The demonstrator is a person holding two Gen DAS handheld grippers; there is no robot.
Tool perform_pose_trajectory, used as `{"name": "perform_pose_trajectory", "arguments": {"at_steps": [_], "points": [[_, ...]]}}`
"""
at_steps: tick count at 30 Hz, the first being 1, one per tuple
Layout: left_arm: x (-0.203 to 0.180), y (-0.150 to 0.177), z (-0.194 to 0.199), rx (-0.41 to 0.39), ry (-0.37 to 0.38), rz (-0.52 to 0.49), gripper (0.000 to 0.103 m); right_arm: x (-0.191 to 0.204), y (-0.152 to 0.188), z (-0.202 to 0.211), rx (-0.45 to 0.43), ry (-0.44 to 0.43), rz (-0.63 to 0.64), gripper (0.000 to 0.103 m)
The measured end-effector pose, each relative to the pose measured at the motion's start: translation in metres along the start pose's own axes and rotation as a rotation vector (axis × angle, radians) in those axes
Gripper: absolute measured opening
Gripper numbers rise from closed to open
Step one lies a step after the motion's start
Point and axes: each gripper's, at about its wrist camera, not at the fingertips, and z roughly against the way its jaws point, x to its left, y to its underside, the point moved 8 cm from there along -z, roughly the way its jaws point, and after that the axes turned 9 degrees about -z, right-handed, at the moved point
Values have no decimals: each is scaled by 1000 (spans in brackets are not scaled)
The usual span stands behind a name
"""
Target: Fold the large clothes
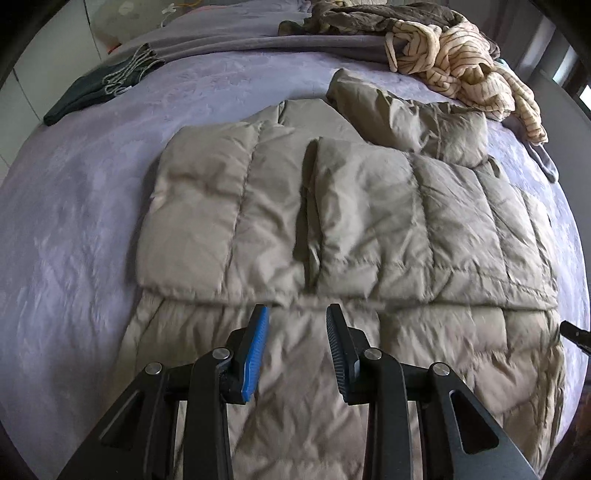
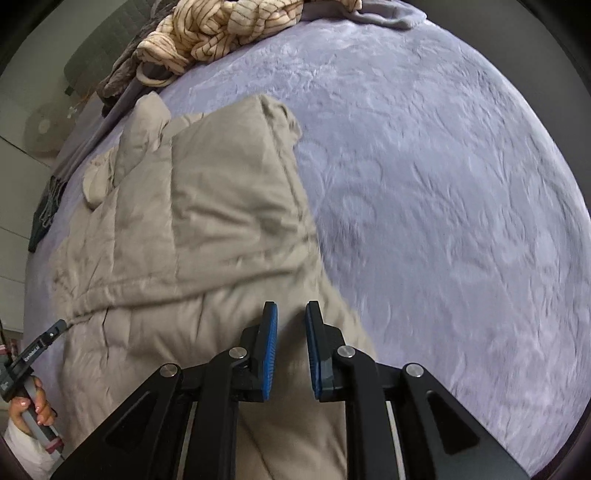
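A large beige quilted down jacket (image 1: 332,206) lies flat on the purple bedspread (image 1: 74,240), its sleeves folded in over the body. My left gripper (image 1: 297,314) is open and empty, hovering over the jacket's lower half just below the folded sleeves. In the right wrist view the jacket (image 2: 192,229) fills the left side. My right gripper (image 2: 291,310) is open and empty above the jacket's right edge, with bare bedspread (image 2: 443,221) to its right. The left gripper (image 2: 40,343) and the hand holding it show at the far left.
A cream striped garment (image 1: 465,70) is bunched at the far right of the bed, also in the right wrist view (image 2: 214,33). Brown clothing (image 1: 369,18) lies behind it. A dark green garment with drawstrings (image 1: 99,85) lies at the far left.
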Motion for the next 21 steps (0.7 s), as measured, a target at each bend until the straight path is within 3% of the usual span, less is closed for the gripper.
{"name": "perform_pose_trajectory", "arguments": {"at_steps": [1, 2, 3, 5, 9, 10, 12, 16, 21], "points": [[-1, 5, 3, 4, -4, -1, 46, 0, 5, 1, 9, -5, 0, 19], [-3, 9, 7, 5, -12, -1, 80, 1, 9, 1, 18, -10, 1, 19], [-4, 13, 13, -12, -24, 3, 92, 1, 13, 3, 28, -15, 3, 20], [-9, 19, 24, -43, -39, 2, 92, 2, 21, 6, 41, -23, 11, 20], [-16, 37, 31, -4, -46, 25, 92, 4, 33, 12, 64, -37, 22, 26], [-16, 41, 33, -2, -47, 30, 92, 4, 36, 14, 69, -41, 23, 29], [-20, 50, 40, -5, -61, 40, 103, 4, 44, 16, 85, -45, 24, 37], [-26, 67, 51, 18, -58, 23, 103, 9, 61, 23, 115, -63, 29, 62], [-24, 90, 62, 63, -25, 45, 103, 12, 85, 32, 135, -80, -4, 68]]}}
